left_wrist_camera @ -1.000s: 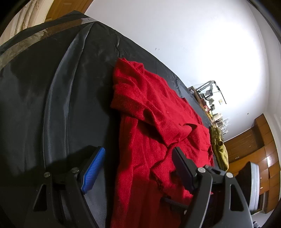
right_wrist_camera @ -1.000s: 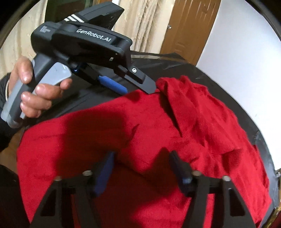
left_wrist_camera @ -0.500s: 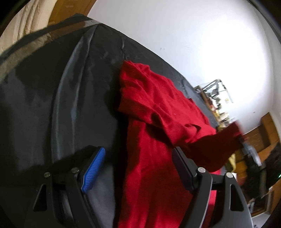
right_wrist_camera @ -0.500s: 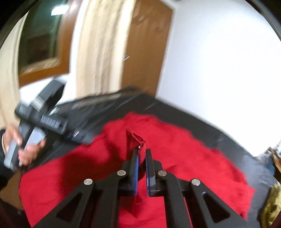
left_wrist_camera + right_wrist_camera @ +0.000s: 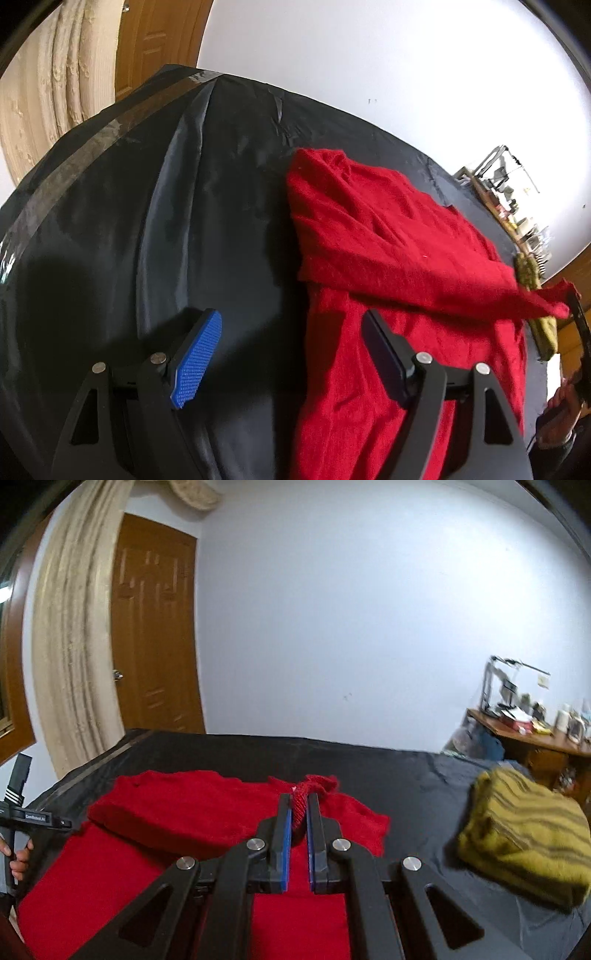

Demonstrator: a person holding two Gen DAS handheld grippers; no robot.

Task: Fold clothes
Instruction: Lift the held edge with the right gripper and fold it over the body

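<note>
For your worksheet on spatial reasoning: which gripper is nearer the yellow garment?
Right. The right gripper, clamping the red sweater, is beside the yellow garment; the left gripper is across the sweater.

Your left gripper (image 5: 291, 354) and right gripper (image 5: 299, 834) are matte black, with triangular cut-outs in the arms, silver round screws at the pivots and ribbed blue pads (image 5: 197, 360) (white lettering and stripes mark the left one's body).
</note>
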